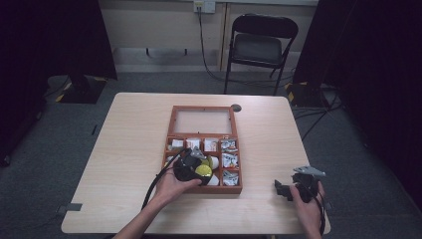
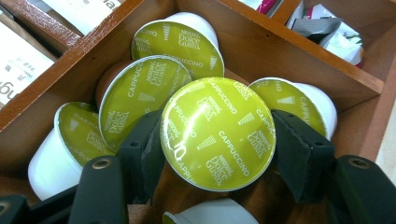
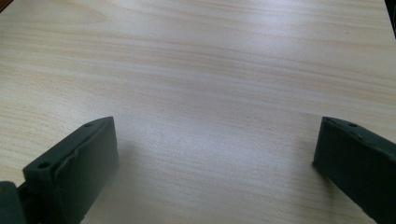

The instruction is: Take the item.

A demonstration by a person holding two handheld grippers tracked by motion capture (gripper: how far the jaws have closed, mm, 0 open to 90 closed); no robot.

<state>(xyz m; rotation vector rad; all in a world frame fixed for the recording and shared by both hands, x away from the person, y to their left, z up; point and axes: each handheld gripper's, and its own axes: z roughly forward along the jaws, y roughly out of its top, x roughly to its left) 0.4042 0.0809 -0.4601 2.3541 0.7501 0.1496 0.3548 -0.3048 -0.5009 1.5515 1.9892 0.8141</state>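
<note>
A wooden compartment box [image 1: 171,130] lies in the middle of the table, its glass lid open flat at the far side. My left gripper [image 1: 191,167] is down in its front left compartment [image 2: 261,51], which holds several coffee capsules with green foil lids. In the left gripper view both black pads [image 2: 299,149] press the sides of one green-lidded capsule [image 2: 217,133], lid facing the camera; my left gripper [image 2: 217,154] is shut on it. My right gripper [image 1: 286,189] rests near the table's front right corner, and in its own view that gripper [image 3: 215,154] stands open over bare tabletop [image 3: 210,70].
Other compartments hold white sachets [image 1: 193,144] and wrapped packets [image 1: 229,160]. A small dark round object [image 1: 236,107] lies beside the box's far right corner. A black folding chair [image 1: 259,45] stands beyond the table. Bare tabletop [image 1: 129,139] lies left and right of the box.
</note>
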